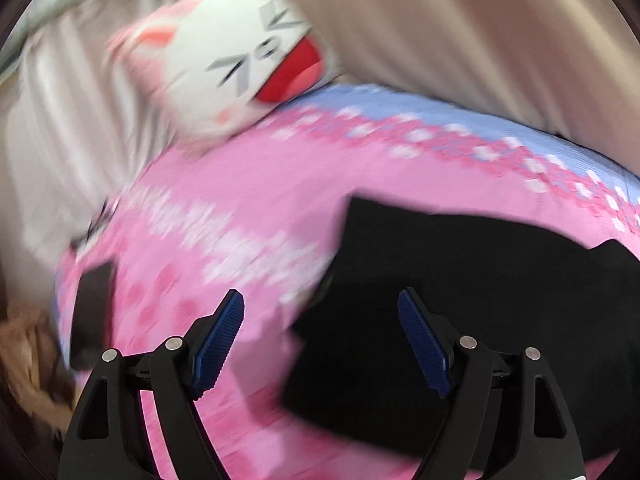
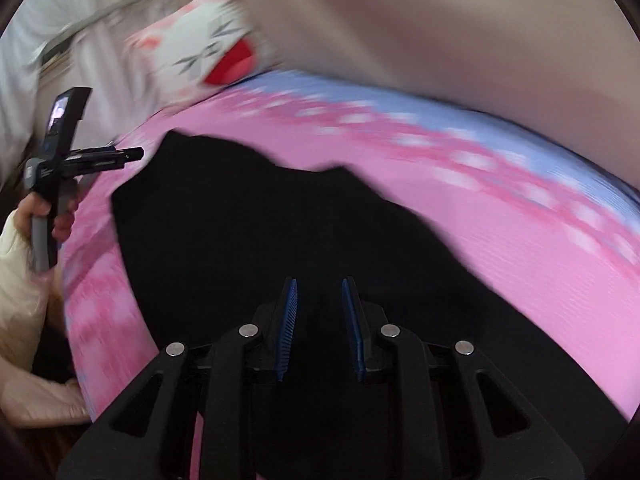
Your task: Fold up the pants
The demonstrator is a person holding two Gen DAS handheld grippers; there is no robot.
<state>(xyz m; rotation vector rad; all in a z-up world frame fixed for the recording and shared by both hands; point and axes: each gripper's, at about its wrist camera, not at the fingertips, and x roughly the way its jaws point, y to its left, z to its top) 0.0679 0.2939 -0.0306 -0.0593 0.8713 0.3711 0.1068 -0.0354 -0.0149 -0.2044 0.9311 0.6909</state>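
Black pants (image 1: 460, 280) lie on a pink patterned bedspread (image 1: 240, 184). In the left wrist view my left gripper (image 1: 320, 300) is wide open and empty above the pants' left edge. In the right wrist view the pants (image 2: 260, 220) fill the middle, and my right gripper (image 2: 319, 284) hovers over them with its jaws a little apart and nothing between the pads. The left gripper (image 2: 136, 154) also shows at the left in that view, held by a hand off the pants' left edge. Both views are motion-blurred.
A white and pink cat plush (image 1: 240, 52) with a red mouth sits at the bed's far side, also in the right wrist view (image 2: 208, 48). A beige curtain or wall (image 1: 480, 32) stands behind. The bedspread has a blue border (image 2: 440, 112).
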